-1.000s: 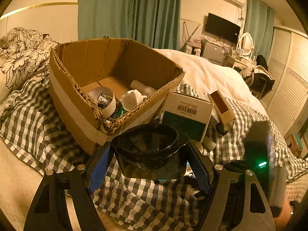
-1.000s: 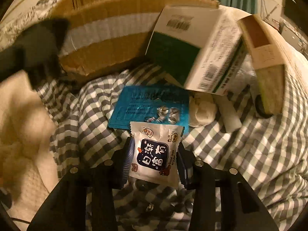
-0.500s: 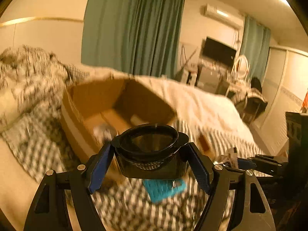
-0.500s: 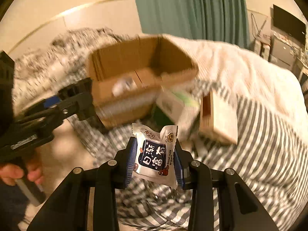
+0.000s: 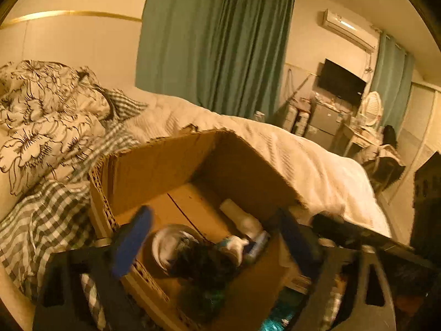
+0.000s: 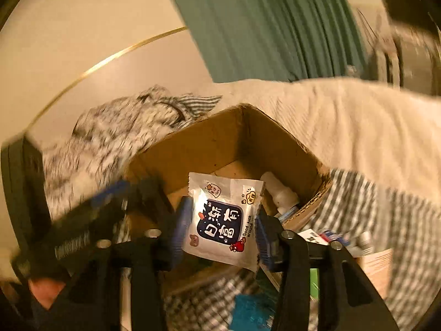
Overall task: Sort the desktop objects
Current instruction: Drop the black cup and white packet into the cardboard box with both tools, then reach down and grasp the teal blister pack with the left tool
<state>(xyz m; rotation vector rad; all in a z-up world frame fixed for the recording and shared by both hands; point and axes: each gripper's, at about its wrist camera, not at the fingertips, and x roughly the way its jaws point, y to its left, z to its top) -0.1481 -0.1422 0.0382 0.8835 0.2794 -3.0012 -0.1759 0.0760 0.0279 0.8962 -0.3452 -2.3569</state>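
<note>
An open cardboard box (image 5: 154, 171) stands on the checked cloth on the bed. My left gripper (image 5: 215, 229) is open above the box, its blue pads spread wide. The black cup (image 5: 204, 267) lies blurred inside the box below it, beside a white tape roll (image 5: 165, 245) and a white bottle (image 5: 242, 220). My right gripper (image 6: 220, 220) is shut on a white snack packet (image 6: 220, 220) with a dark blue label and holds it over the box (image 6: 220, 143). The left gripper (image 6: 91, 220) shows blurred at its left.
Floral bedding (image 5: 41, 121) lies left of the box. A white quilt (image 5: 303, 160) covers the bed behind it. A blue packet (image 6: 248, 311) and small boxes (image 6: 374, 264) lie on the checked cloth (image 5: 41, 220) in front of the box.
My left gripper opened and the black cup dropped into the box. My right gripper carried the snack packet up from the cloth to over the box.
</note>
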